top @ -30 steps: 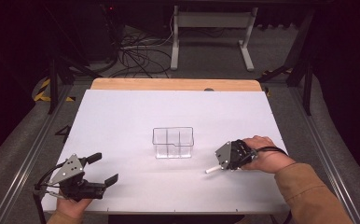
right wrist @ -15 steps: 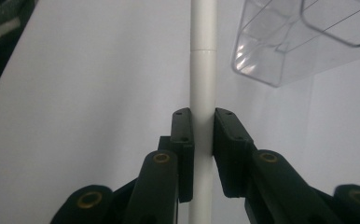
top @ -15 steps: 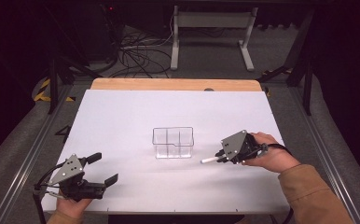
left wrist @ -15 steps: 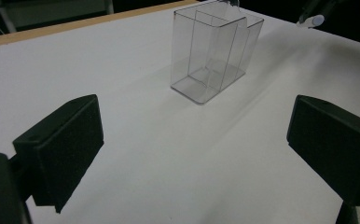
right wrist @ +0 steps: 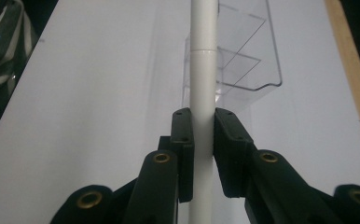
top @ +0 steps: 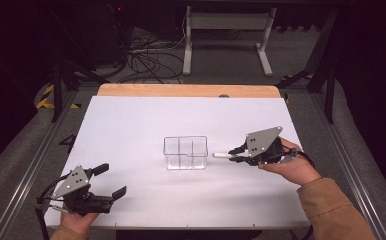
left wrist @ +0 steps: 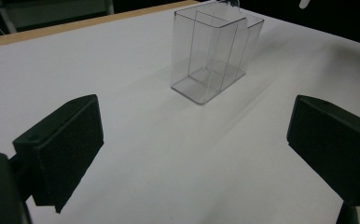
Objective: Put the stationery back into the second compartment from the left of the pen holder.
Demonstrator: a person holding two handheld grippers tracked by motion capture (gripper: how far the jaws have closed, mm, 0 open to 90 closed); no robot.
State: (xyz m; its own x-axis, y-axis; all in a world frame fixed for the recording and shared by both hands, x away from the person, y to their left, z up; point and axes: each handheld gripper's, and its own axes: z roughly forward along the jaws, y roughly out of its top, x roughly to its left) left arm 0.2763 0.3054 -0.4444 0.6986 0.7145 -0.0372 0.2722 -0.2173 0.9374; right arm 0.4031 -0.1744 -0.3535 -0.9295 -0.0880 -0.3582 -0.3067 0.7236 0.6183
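A clear plastic box (top: 185, 152) with three compartments stands upright near the middle of the white table; it also appears as the clear box (left wrist: 214, 52) and the clear box (right wrist: 243, 56). My right gripper (top: 237, 152) is shut on a white marker (top: 222, 155), held level above the table just right of the box, tip toward it. In the right gripper view the white marker (right wrist: 203, 70) runs straight up between the two pads (right wrist: 183, 135). My left gripper (top: 110, 181) rests open at the table's front left, nothing between its pads (left wrist: 61, 149).
The white table top (top: 131, 125) has a wooden strip (top: 186, 90) along its far edge. Metal rails (top: 26, 165) run along both sides. Beyond the table stand a white stand's legs (top: 226, 35) and cables (top: 146, 50) on the floor.
My right gripper has lifted the white marker off the table and turned it level, its tip now close to the box's right side. The left gripper has stayed put.
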